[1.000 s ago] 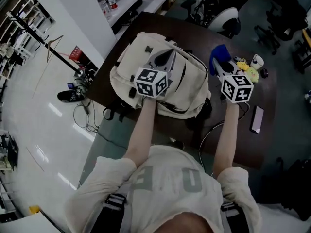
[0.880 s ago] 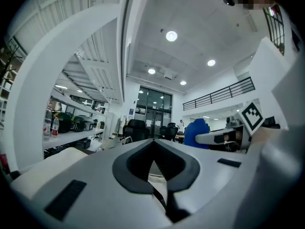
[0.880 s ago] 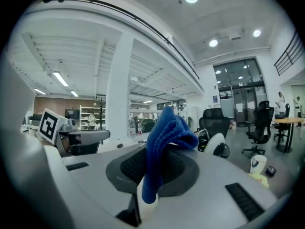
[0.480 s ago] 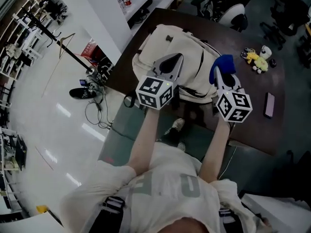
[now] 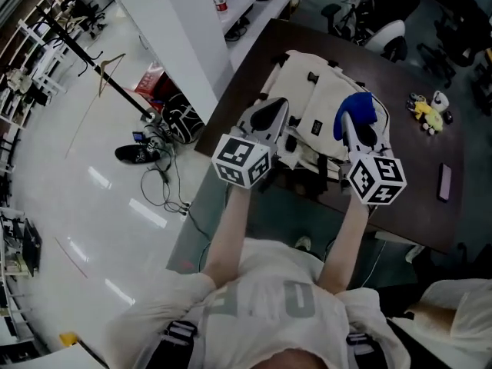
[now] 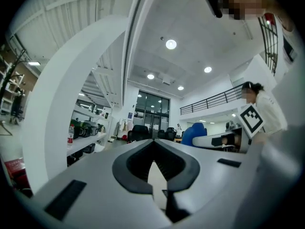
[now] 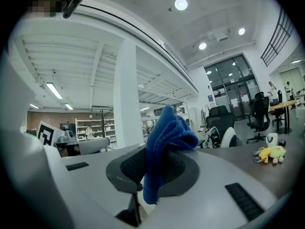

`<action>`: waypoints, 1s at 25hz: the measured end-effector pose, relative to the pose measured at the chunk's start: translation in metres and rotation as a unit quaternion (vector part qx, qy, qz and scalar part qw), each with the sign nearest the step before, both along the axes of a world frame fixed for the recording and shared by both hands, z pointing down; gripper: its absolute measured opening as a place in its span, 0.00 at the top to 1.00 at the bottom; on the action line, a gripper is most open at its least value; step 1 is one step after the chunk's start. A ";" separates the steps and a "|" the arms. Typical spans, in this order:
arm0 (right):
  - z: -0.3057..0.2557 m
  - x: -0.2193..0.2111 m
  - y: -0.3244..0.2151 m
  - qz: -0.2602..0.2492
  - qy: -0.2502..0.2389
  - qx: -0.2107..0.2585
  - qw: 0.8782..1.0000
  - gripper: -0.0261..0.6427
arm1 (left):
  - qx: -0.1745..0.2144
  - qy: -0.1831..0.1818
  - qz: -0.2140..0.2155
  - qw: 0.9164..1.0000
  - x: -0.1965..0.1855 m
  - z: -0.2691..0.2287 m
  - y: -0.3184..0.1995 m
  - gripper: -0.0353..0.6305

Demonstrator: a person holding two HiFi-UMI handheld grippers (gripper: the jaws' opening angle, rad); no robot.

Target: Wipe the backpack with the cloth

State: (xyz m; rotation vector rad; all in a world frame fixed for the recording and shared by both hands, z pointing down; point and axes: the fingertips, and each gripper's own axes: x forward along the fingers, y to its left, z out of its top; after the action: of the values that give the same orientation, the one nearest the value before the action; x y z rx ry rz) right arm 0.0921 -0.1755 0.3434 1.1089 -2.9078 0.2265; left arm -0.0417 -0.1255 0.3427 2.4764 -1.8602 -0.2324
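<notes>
A cream backpack lies on the dark table, near its left front corner. My right gripper is shut on a blue cloth, which stands bunched above the jaws and hangs down between them in the right gripper view. It hovers level over the backpack's near right part. My left gripper is shut at the backpack's near left edge, and I see nothing held in it. In the left gripper view its jaws meet, with a pale surface showing through the slit.
A yellow toy, a white cup and a phone lie on the table's right side. Office chairs stand behind the table. Shoes, cables and a dark bag lie on the floor at the left.
Both grippers have drawn back toward the person, off the backpack's top to its near edge, and risen a little. The cloth stays in the right gripper. The left jaws stay shut.
</notes>
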 end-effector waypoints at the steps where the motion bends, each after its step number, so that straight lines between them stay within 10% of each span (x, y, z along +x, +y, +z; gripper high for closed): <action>1: -0.001 -0.020 0.001 0.003 0.003 -0.002 1.000 0.90 | 0.001 0.007 0.006 1.000 -0.022 -0.003 0.006 0.94; 9: -0.005 -0.135 -0.004 0.052 -0.002 -0.013 0.999 0.90 | -0.021 0.000 0.052 0.998 -0.145 -0.003 -0.004 0.94; 19: 0.010 -0.210 -0.042 0.068 -0.003 -0.001 0.998 0.90 | -0.011 0.005 0.102 0.995 -0.208 0.016 -0.055 0.94; 25: 0.018 -0.233 -0.056 0.166 0.008 -0.020 0.986 0.90 | -0.023 0.017 0.193 0.981 -0.240 0.031 -0.091 0.94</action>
State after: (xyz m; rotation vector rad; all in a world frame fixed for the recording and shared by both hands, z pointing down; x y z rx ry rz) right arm -0.1407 -0.2316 0.3614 1.5753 -2.6731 0.2776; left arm -0.2820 -0.2165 0.3741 2.7113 -1.3171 -0.2104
